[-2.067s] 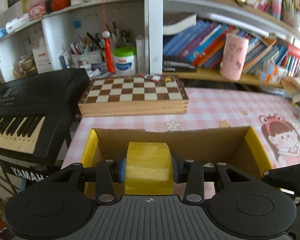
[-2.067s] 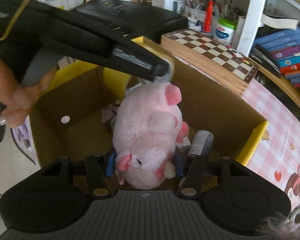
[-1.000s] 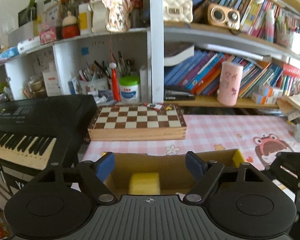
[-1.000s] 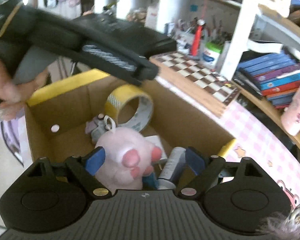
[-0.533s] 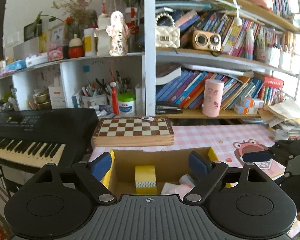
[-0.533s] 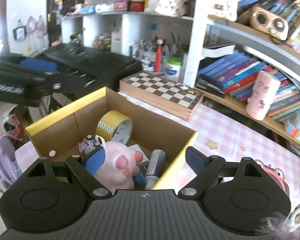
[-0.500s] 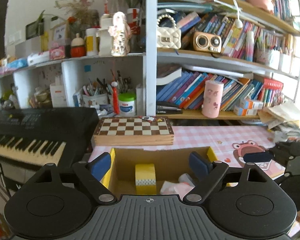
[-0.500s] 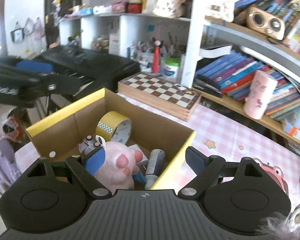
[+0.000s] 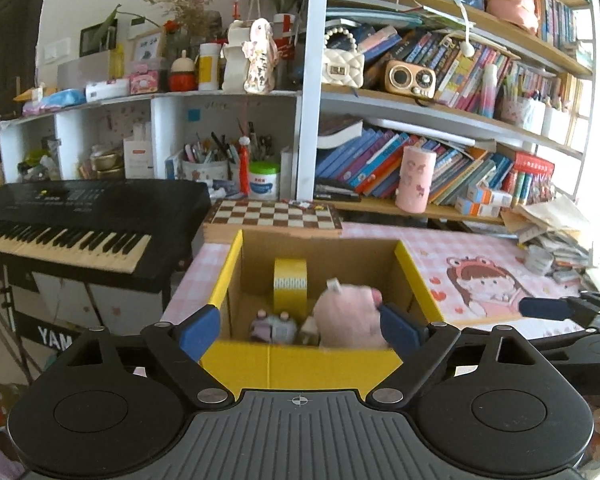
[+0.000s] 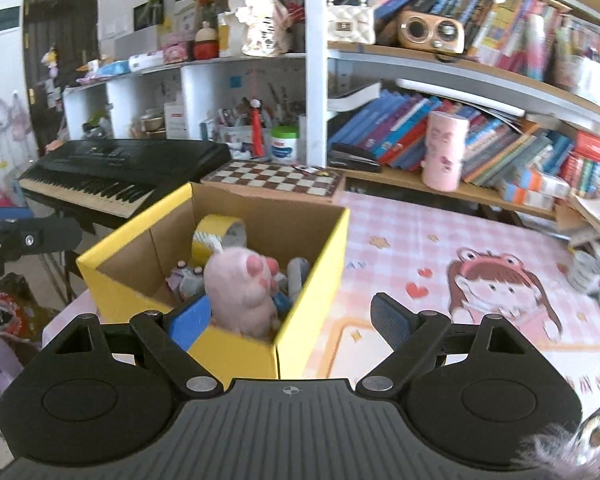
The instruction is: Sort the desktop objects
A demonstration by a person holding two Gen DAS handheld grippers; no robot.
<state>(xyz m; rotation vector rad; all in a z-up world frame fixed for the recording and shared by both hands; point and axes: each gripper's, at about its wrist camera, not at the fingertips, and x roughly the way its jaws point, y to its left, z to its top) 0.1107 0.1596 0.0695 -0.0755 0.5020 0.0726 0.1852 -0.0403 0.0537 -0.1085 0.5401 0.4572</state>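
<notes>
So both my grippers are empty right now. The left gripper (image 9: 300, 330) has its fingers spread wide with nothing between the pads, sitting in front of the near wall of the cardboard box (image 9: 300, 364). The right gripper (image 10: 290, 320) is spread wide too, nothing gripped; from its camera the box (image 10: 244, 356) corner sits between the fingers, with the left blue pad in front of the box's front wall and the right one over the pink checked tabletop (image 10: 440, 232).

All the stuff I can see for sorting is inside the box. The pink plush toy (image 9: 346, 322) is at the near right side, feet up in the right wrist view (image 10: 240, 292). The yellow tape roll (image 9: 290, 282) stands on edge against the far wall. A small purple-grey trinket (image 9: 274, 326) lies at the near left of the box floor, and there's a grey tube thing (image 10: 296, 274) wedged beside the plush on the right wall; can't tell what it is.

Behind the box is a chessboard (image 9: 274, 214), touching or nearly touching the back wall, can't tell which. The black keyboard (image 9: 80, 220) is off to the left, and a pink cup (image 9: 414, 180) stands on the lowest bookshelf.
</notes>
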